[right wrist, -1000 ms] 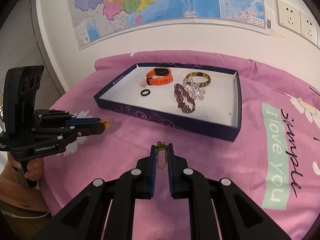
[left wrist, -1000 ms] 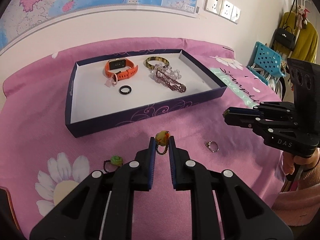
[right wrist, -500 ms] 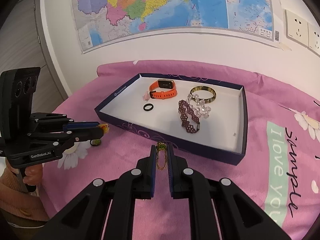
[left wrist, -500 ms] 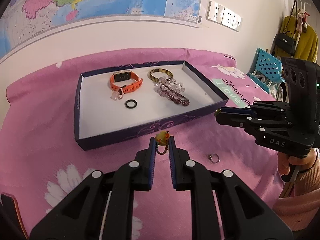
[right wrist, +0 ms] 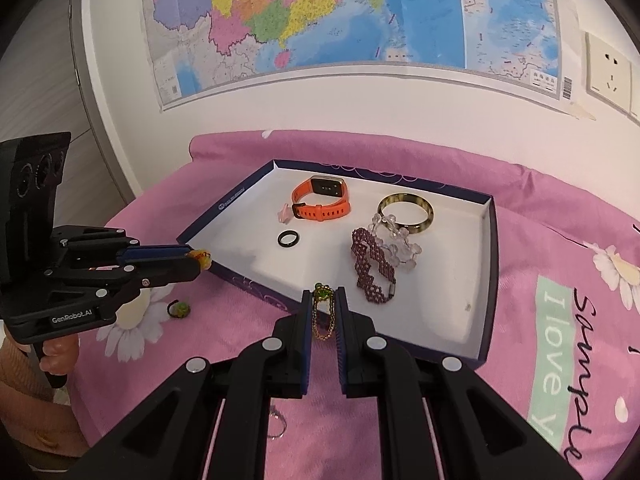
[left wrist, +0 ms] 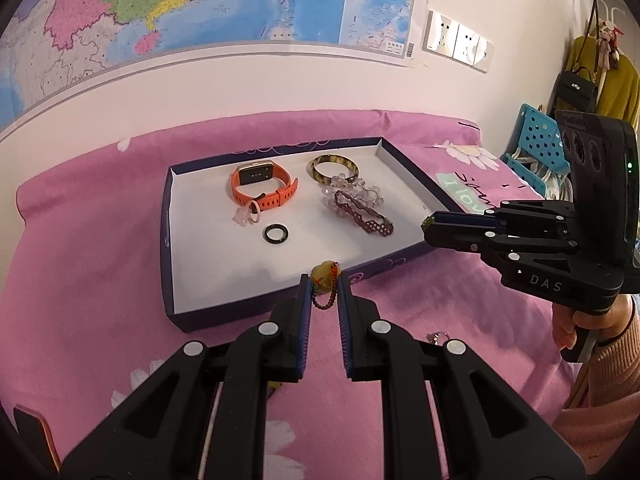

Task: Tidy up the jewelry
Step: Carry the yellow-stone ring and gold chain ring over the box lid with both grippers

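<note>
Left wrist view, bedspread (left wrist: pixel 100 264): pink, daisy-printed, carrying all else.
Tray (left wrist: pixel 170 240): shallow navy box with white floor, lying on the bedspread near the wall.
Left gripper (left wrist: pixel 324 286): jaws clamped on the yellow-bead bracelet (left wrist: pixel 323 276), held just at the tray's near wall.
Right gripper (right wrist: pixel 321 300): jaws clamped on the green-bead gold chain (right wrist: pixel 322 314), held at the tray's near wall.
Orange watch (left wrist: pixel 262 186): in the tray, far left part.
Purple woven bracelet (left wrist: pixel 366 216): in the tray, lying partly over the clear crystal bracelet (left wrist: pixel 374 194).
Tortoiseshell bangle (left wrist: pixel 334 166): in the tray, far side, touching the crystal bracelet.
Pink flower ring (left wrist: pixel 248 216): touching the watch strap.
Black ring (left wrist: pixel 276 234): flat on the tray floor, in front of the watch.
Green-bead ring (right wrist: pixel 179 309): on the bedspread, outside the tray.
Silver ring (left wrist: pixel 438 337): on the bedspread, outside the tray.
</note>
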